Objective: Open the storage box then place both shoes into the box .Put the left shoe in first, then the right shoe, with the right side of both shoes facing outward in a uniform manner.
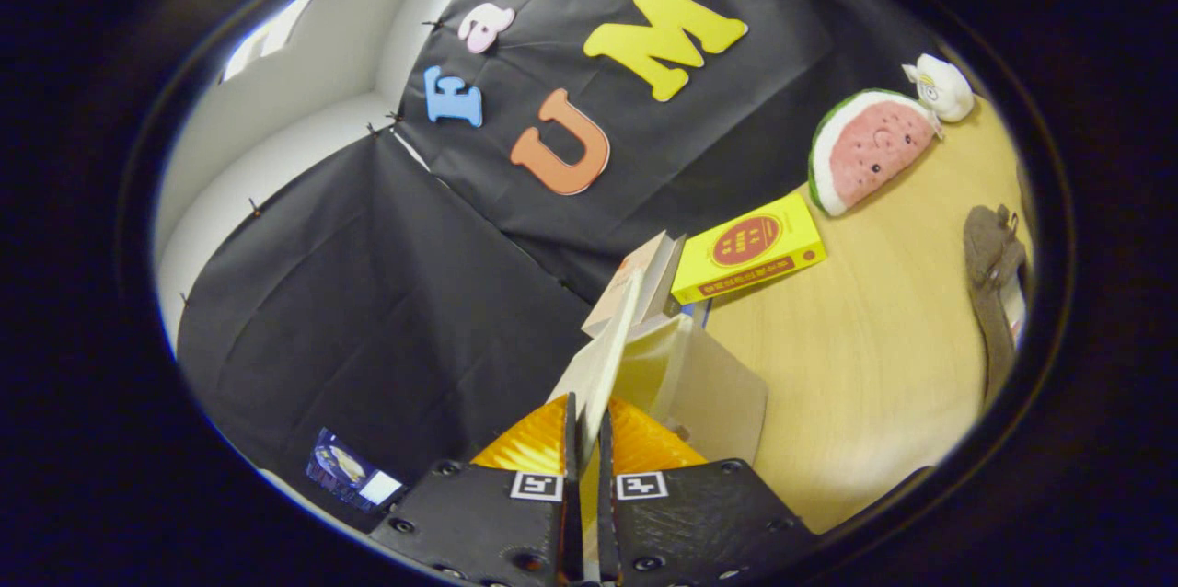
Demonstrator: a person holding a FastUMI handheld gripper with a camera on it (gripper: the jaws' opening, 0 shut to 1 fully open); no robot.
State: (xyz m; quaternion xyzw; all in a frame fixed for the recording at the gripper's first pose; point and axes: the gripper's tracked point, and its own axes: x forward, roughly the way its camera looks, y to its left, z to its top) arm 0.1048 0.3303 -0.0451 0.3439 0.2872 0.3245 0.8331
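My gripper (586, 426) is shut on the thin white lid (603, 357) of the storage box, which stands edge-on between the two fingers and reaches out ahead of them. The box (713, 389) itself is a pale, translucent case on the wooden table (874, 357), just beyond the fingers and to their right. One grey-brown shoe (994, 293) lies on the table far off to the right of the box. The whole scene appears tilted.
Behind the box a yellow book (750, 247) and a paler book (640, 279) rest by the black cloth wall. A watermelon-slice plush (865, 150) and a small white plush (941, 88) sit further back on the table.
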